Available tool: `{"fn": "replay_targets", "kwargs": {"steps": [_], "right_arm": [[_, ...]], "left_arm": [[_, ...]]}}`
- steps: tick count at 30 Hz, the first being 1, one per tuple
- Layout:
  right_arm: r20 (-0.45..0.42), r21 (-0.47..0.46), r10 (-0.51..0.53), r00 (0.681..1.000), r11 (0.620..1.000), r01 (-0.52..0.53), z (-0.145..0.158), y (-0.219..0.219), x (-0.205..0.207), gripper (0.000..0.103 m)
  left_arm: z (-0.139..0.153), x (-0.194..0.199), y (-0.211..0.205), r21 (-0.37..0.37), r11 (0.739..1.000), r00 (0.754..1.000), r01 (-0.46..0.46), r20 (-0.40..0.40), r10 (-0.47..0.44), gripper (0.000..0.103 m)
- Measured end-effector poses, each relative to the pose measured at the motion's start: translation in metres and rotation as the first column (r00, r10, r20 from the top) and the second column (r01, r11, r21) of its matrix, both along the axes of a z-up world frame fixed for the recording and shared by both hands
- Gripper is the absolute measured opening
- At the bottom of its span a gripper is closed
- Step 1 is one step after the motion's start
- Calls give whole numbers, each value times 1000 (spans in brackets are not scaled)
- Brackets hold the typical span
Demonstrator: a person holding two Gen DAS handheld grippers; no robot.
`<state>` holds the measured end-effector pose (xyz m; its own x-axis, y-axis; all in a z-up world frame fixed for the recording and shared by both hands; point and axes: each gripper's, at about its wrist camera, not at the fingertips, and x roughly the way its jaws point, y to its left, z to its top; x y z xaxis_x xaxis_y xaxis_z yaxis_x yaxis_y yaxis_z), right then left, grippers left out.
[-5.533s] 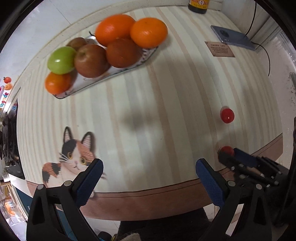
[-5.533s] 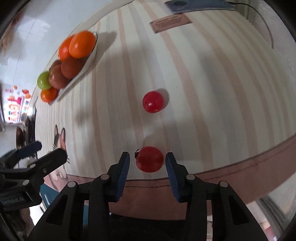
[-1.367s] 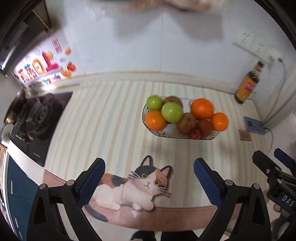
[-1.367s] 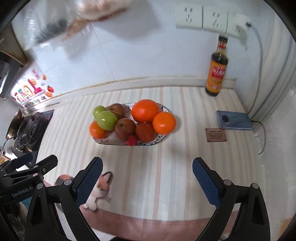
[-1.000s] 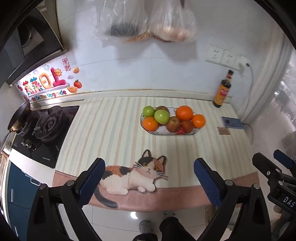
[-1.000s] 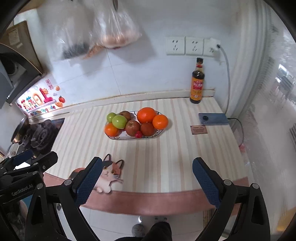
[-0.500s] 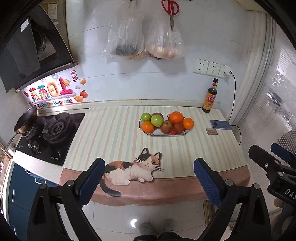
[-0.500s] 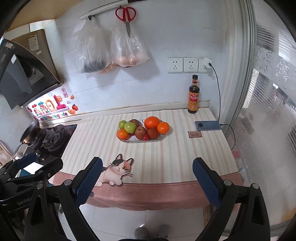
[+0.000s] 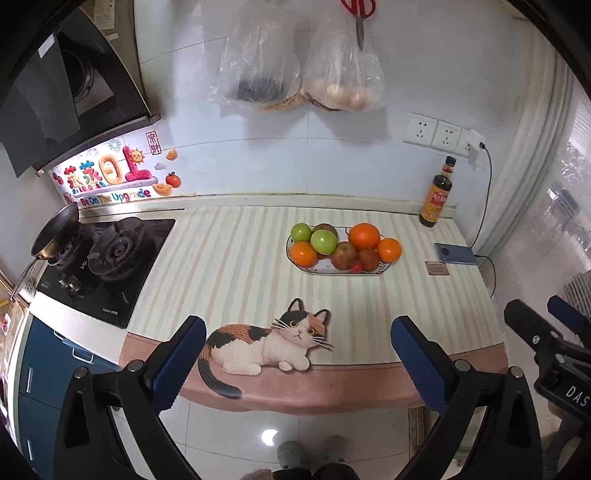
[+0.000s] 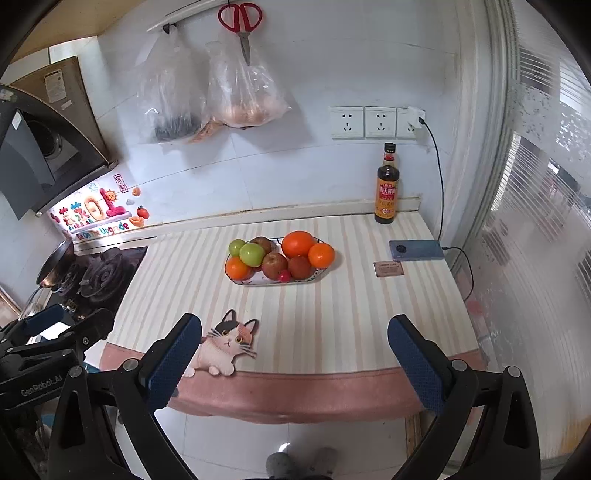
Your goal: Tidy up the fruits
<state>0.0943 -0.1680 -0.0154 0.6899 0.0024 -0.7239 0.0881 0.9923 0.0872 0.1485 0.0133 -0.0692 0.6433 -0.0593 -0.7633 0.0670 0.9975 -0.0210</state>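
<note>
A white oval tray (image 9: 317, 271) sits mid-counter, piled with oranges, green apples (image 9: 323, 240), brown-red apples and a small red tomato (image 9: 355, 266) at its front rim. The same tray (image 10: 258, 283) and tomato (image 10: 284, 275) appear in the right wrist view. My left gripper (image 9: 297, 328) hangs in front of the counter's edge, far from the tray; its jaws are opening and nothing is between them. My right gripper (image 10: 293, 325) is open and empty, equally far back. Each gripper shows at the side of the other's view.
A striped mat with a cat picture (image 9: 266, 341) covers the counter. A soy sauce bottle (image 10: 386, 184), a charging phone (image 10: 415, 250) and a small card (image 10: 388, 268) are at the right. A gas stove (image 9: 107, 258) with a pan (image 9: 55, 236) is at the left. Bags and scissors (image 10: 240, 22) hang on the wall.
Both grippers have drawn back and upward from the counter, so the tray looks smaller and the floor and a person's feet now show. The fruit has not moved over the last second.
</note>
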Motion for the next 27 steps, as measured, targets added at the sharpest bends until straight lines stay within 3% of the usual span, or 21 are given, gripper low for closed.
{"fn": "replay_targets", "kwargs": {"steps": [13,27], "right_arm": [[-68,9,10,998,1000,-9,-29,1,70,103],[-104,1,17,994,1000,-17,-42,3,90,103]], "left_arm": [[-17,46,4,21,999,999,-30,-42,31,103],[-26,61,-2,26,999,997,-19,-72,21,103]]}}
